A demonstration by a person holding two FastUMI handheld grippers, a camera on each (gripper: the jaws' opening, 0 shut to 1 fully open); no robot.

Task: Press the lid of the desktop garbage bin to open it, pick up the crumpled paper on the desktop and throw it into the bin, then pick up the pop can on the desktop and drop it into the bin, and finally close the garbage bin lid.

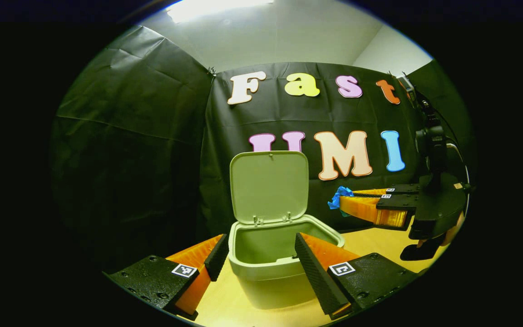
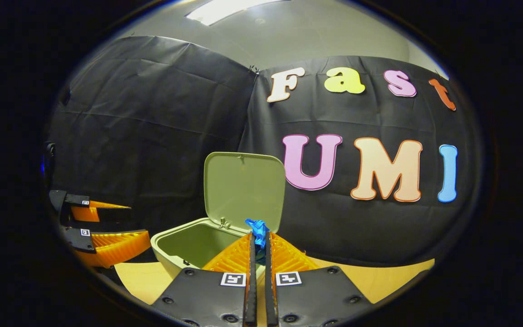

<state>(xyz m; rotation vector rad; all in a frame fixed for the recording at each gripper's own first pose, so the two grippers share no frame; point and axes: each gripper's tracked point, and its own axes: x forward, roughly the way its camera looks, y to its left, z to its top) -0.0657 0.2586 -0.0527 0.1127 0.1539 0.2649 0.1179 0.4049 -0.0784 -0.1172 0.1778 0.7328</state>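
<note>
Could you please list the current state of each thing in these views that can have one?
garbage bin: open, standing on the desktop, nothing seen in the part of its inside that shows.
lid: raised upright at the back.
crumpled paper: blue, pinched at the fingertips, held in the air beside the bin.
right gripper: shut on the crumpled paper.
left gripper: open, fingers on either side of the bin's front.
</note>
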